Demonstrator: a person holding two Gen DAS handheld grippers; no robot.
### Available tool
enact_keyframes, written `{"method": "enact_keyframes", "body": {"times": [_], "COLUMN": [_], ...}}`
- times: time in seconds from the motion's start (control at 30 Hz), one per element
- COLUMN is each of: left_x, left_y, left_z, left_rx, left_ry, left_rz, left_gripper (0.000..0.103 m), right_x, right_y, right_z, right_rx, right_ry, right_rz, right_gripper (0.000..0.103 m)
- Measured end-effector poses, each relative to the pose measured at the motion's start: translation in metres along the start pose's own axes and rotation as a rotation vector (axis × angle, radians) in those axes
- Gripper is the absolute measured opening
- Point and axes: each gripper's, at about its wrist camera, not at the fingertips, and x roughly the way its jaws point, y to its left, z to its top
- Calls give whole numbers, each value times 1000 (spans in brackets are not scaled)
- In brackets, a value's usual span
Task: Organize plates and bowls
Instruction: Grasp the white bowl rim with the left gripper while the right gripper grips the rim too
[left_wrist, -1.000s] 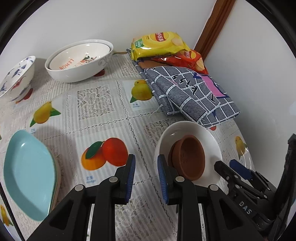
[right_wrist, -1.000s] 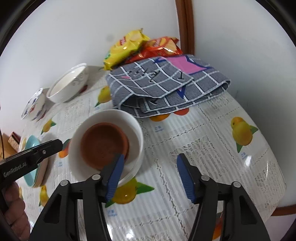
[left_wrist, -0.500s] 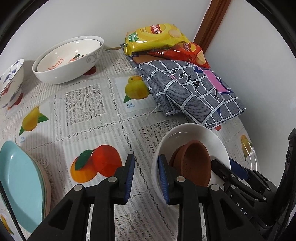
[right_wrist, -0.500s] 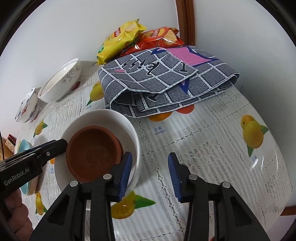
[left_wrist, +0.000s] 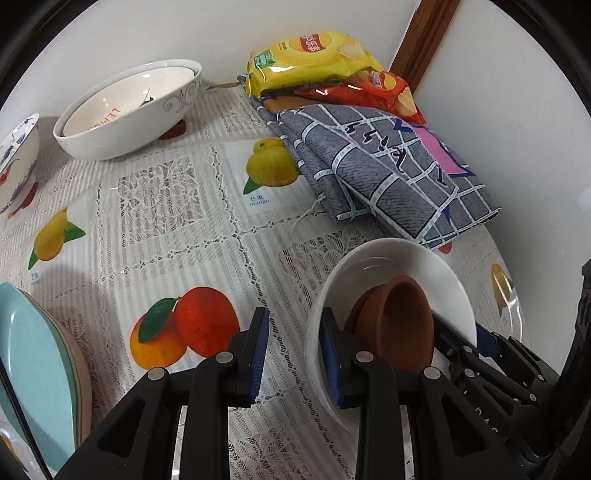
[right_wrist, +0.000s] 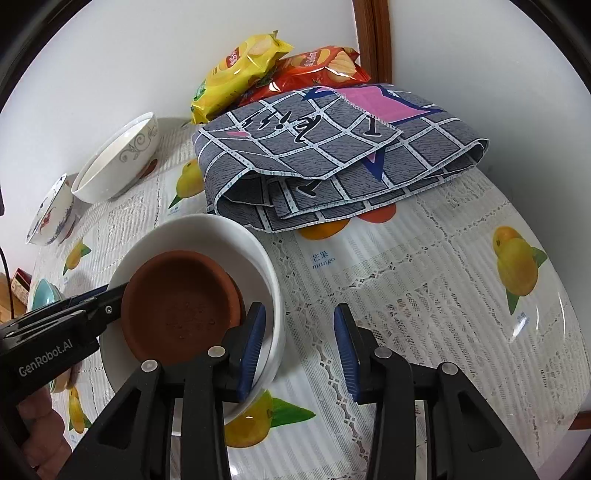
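Terracotta saucer in glossy white bowl

Place: a home dining corner is showing.
Counter: a fruit-print lace cloth is covering it.
Clutter: crisp bags, folded cloth, patterned bowls are sitting about.

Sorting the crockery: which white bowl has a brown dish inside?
The plain white bowl between both grippers, holding the brown dish; the scroll-patterned bowl doesn't.

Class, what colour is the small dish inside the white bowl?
Terracotta brown dish; clearest in the right wrist view.
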Motion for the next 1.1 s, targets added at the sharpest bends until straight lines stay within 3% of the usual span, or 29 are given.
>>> {"method": "enact_keyframes", "body": {"times": [0.57, 1.1], "left_x": [10, 12], "left_y": [-3, -3], "left_z": [-4, -3], "left_rx": [-13, -8], "left_ry": [2, 13], "left_rz": [-11, -23], "left_gripper": [20, 17], "right_x": [3, 6], "right_y": [-1, -1], "right_z": [1, 6], "right_rx": [9, -12], "right_ry": [-40, -1], "right_rz": [-15, -11], "right_gripper": [37, 37]}}
